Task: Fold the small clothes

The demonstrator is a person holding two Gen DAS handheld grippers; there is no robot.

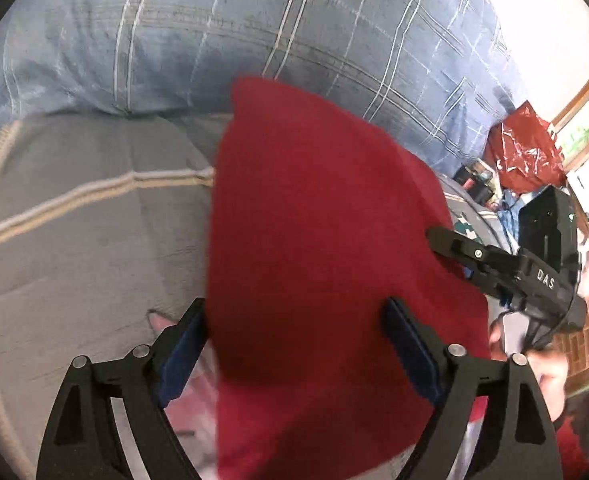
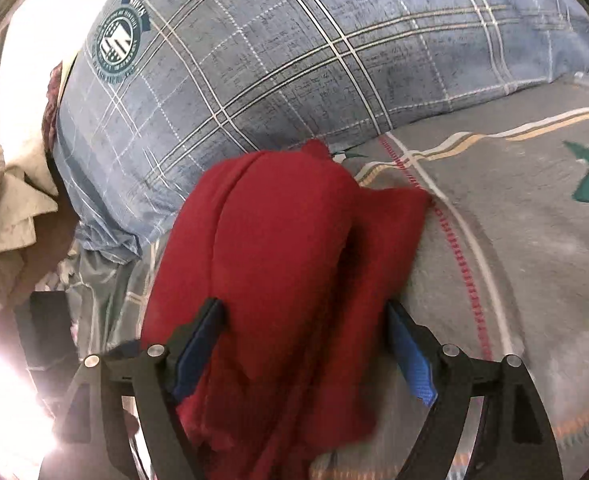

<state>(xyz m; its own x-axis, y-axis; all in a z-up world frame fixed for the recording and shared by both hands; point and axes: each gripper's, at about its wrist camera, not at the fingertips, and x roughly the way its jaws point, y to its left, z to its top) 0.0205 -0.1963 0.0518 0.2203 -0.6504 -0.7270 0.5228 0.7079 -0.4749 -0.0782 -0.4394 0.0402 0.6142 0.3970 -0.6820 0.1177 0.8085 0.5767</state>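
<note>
Red garment [image 2: 278, 264] bunched on the grey bedspread [image 2: 534, 264].
Left gripper [image 1: 294, 320] and right gripper [image 2: 306, 320] both stand spread astride it, unpinched; blue plaid pillow [image 2: 294, 60] at twelve o'clock.

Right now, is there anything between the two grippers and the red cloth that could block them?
Nothing visible blocks them. The red cloth lies on the grey bed cover, between the open jaws of the left gripper and of the right gripper. The blue checked pillow sits behind it.
</note>
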